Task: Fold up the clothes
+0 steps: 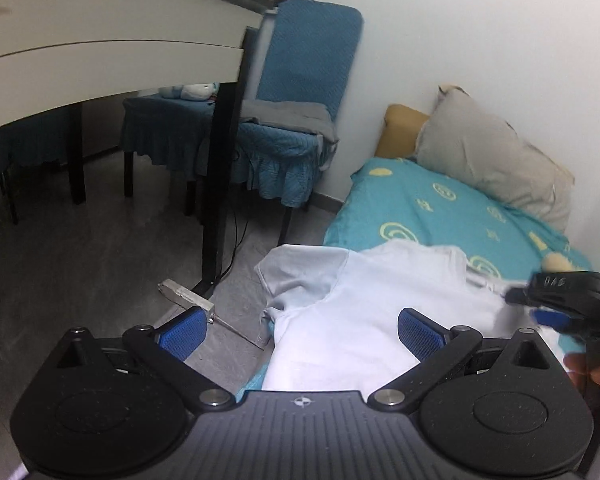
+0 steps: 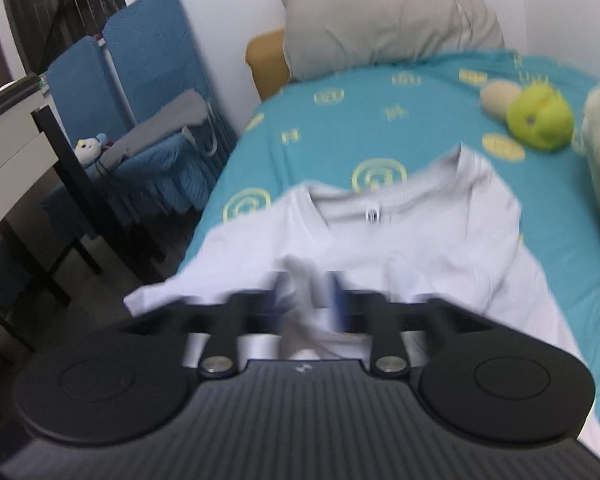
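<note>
Here the white T-shirt covers the teal bedsheet, right fingers pinching it, left fingers spread.

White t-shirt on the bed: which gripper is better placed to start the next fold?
Right, probably. The right gripper is shut on the white t-shirt, while the left gripper is open above it.
</note>
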A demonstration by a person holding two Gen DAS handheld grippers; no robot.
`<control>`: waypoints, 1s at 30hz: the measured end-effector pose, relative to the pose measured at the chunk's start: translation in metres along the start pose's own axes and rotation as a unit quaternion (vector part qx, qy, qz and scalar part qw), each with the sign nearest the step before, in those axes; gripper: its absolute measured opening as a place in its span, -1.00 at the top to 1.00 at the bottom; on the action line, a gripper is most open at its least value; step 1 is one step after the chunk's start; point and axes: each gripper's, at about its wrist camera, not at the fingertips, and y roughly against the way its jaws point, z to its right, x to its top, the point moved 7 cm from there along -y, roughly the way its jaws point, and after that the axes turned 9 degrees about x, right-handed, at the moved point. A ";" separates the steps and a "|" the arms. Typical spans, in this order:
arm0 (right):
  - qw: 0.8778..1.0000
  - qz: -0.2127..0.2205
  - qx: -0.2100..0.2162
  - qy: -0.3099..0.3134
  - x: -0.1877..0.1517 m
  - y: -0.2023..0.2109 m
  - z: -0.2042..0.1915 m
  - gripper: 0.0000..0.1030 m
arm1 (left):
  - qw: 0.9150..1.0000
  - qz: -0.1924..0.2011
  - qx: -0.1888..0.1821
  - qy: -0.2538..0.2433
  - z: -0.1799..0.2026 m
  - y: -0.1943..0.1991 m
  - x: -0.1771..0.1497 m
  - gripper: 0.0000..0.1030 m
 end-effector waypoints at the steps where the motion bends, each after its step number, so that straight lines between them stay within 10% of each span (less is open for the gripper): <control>1: 1.000 0.010 0.002 -0.002 -0.002 0.009 0.001 -0.73 | 1.000 0.002 -0.004 -0.006 0.003 0.000 -0.001 -0.99; 17: 0.998 0.033 -0.034 -0.028 -0.084 0.249 0.031 -0.69 | 0.986 -0.022 -0.149 -0.071 0.070 0.035 -0.053 -0.94; 30: 0.992 0.068 -0.055 -0.091 -0.093 0.265 0.082 -0.69 | 0.973 -0.008 -0.166 -0.162 0.149 0.034 -0.073 -0.72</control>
